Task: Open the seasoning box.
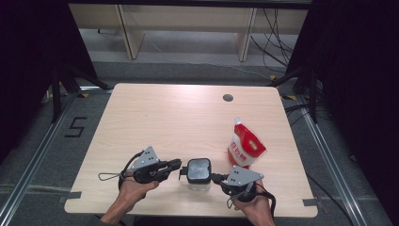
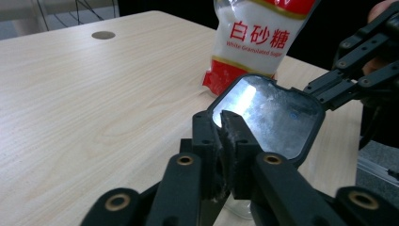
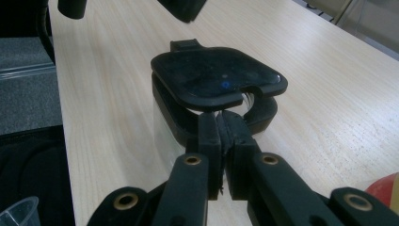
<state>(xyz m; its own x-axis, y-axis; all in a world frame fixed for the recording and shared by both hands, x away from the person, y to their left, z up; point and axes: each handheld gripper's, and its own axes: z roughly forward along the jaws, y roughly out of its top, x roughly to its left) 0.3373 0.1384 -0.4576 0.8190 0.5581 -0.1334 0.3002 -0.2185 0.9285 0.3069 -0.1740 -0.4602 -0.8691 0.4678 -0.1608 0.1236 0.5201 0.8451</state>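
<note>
A clear container (image 1: 198, 181) with a black square lid (image 1: 198, 169) stands near the table's front edge. In the left gripper view the lid (image 2: 268, 117) looks tilted and glossy; in the right gripper view the lid (image 3: 216, 77) sits on a black collar. My left gripper (image 1: 179, 165) comes in from the left, jaws together, tips (image 2: 225, 120) at the lid's near corner. From the right, my right gripper (image 1: 214, 178) also has its jaws together, tips (image 3: 221, 117) against the collar just under the lid's notched edge. Whether either pinches a tab is hidden.
A red and white bag of white sugar (image 1: 245, 147) stands right of the container, close behind it in the left gripper view (image 2: 259, 42). The wooden table (image 1: 164, 117) has a cable hole (image 1: 227, 98) at the back. A clear cup rim (image 3: 19, 212) shows low beside the table.
</note>
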